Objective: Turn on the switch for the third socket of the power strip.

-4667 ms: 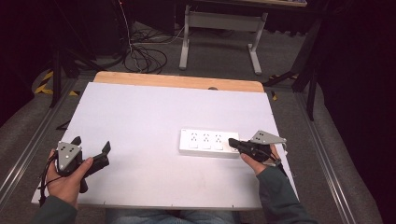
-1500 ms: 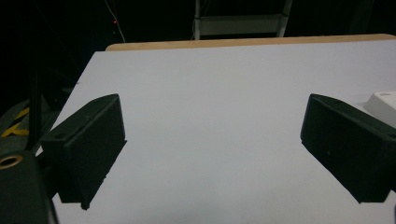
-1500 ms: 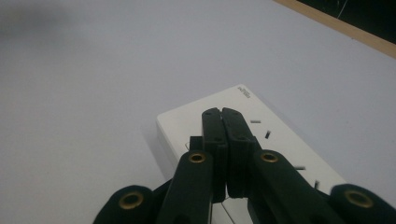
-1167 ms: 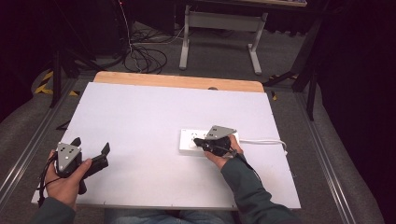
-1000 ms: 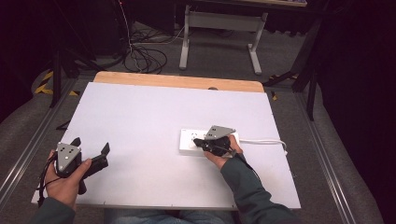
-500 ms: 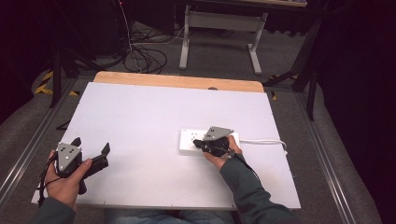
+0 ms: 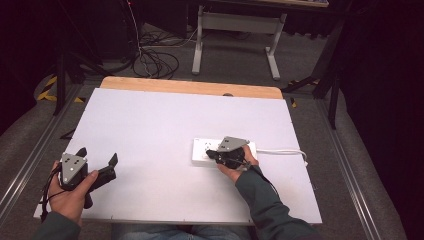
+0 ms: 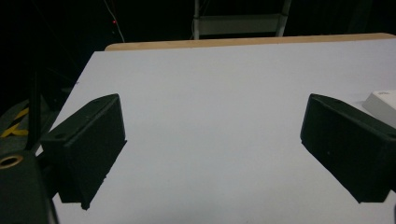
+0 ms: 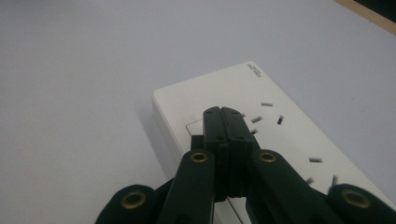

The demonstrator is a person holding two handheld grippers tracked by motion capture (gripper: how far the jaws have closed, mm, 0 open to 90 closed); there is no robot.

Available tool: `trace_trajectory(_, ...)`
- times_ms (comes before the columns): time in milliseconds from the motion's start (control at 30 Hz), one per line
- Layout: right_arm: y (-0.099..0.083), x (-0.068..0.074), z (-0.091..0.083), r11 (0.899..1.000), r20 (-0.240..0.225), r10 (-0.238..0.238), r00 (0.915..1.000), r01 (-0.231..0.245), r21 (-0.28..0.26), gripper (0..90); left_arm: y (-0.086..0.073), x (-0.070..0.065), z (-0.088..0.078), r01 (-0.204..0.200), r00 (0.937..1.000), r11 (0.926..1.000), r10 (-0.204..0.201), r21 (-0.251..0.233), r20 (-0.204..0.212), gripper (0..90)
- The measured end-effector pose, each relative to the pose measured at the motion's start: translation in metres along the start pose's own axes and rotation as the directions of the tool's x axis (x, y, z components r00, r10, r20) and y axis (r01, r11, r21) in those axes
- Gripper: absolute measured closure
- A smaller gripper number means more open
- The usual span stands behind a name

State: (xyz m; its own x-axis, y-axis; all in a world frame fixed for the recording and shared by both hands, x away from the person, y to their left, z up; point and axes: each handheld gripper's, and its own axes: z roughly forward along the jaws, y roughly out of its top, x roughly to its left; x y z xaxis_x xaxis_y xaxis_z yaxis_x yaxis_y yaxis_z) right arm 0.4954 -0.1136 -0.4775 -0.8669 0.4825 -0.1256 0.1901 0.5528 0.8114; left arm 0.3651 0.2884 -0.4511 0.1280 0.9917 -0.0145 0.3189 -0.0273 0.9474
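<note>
Pressing seems to be the job in hand: the right gripper [image 7: 216, 156] has its jaws closed flat against each other with nothing between them, which turns the two tips into one blunt poker rather than a clamp. In the right gripper view those joined tips sit over the near end of the white power strip [image 9: 261, 116], right by a small square patch that is probably its switch, though the jaws cover part of it and I cannot be sure they touch it. The strip lies flat on the white desk [image 7: 150, 125], right of the middle, its cord [image 7: 285, 151] trailing off to the right, so it should stay put under a downward push. The left gripper [image 7: 97, 162] rests at the desk's near left corner, well apart from the strip, jaws spread wide and empty, likely parked because one poke needs no second hand.
</note>
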Motion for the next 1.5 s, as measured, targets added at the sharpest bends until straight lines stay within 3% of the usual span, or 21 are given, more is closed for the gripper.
trace_trajectory(433,-0.005,0.000,-0.003,1.000,0.015,0.023,0.9996,-0.023,-0.007,90.0,0.001,-0.002,0.001,-0.004,0.9999,1.0000,0.004,0.002,0.009,7.2)
trace_trajectory(600,-0.013,-0.009,-0.007,0.995,0.005,0.095,0.9955,-0.095,-0.030,90.0,0.001,-0.002,0.001,-0.003,1.0000,1.0000,0.003,-0.001,0.006,7.2)
trace_trajectory(1167,-0.013,-0.008,-0.007,0.996,0.013,0.091,0.9957,-0.091,-0.026,90.0,0.001,-0.001,0.001,-0.002,1.0000,1.0000,0.002,-0.001,0.007,7.2)
trace_trajectory(1333,-0.012,-0.007,-0.010,0.995,0.035,0.100,0.9944,-0.099,-0.015,90.0,0.002,-0.004,0.005,-0.002,0.9999,1.0000,0.002,-0.002,0.015,7.2)
trace_trajectory(1367,-0.012,-0.008,-0.012,0.996,0.056,0.084,0.9949,-0.083,-0.017,90.0,0.002,-0.004,0.005,-0.003,0.9998,1.0000,0.003,-0.002,0.020,7.2)
trace_trajectory(1500,-0.011,-0.014,-0.024,0.991,0.078,0.116,0.9901,-0.110,-0.078,90.0,0.003,-0.006,0.008,-0.007,0.9995,1.0000,0.007,0.001,0.030,7.2)
